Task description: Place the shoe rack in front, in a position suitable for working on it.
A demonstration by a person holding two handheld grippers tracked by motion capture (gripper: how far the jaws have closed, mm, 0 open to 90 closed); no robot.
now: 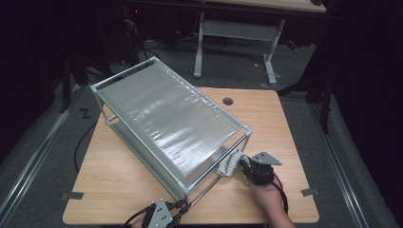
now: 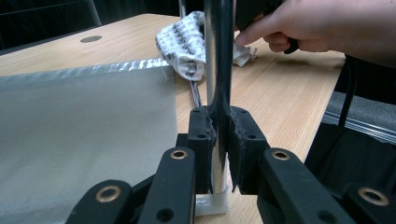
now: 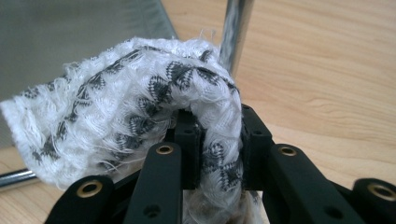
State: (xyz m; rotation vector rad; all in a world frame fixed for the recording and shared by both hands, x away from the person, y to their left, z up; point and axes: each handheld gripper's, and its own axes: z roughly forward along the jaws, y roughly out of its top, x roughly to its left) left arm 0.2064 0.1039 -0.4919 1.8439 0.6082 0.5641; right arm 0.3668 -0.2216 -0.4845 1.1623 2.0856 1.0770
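Lying across the light wooden tabletop (image 1: 266, 114), a two-tier rack of grey metal bars with a silvery mesh sheet stretched over its top (image 1: 166, 118) is being steadied at its near corner by the left gripper (image 1: 183, 205), which is seen at the bottom edge of the high view. In the left gripper view, a shiny chrome upright post of that rack (image 2: 218, 56) is being pinched between the two black jaws of the left gripper (image 2: 219, 140), the jaws pressed against it from both sides just above a white plastic foot (image 2: 212, 203). A white cloth with a black woven pattern (image 1: 230, 164) is being held by the right gripper (image 1: 240, 164), near the rack's right front corner; in the right gripper view the cloth (image 3: 140, 121) is being clamped between the jaws of the right gripper (image 3: 218, 154), bunched up over them and sitting just beside another chrome rod (image 3: 236, 32). The person's hand (image 1: 268, 194) is being wrapped around the right gripper's body, and that same hand (image 2: 308, 23) is being shown behind the cloth (image 2: 184, 44) in the left gripper view. A round cable hole (image 1: 228, 101) is being left uncovered in the tabletop beyond the rack.
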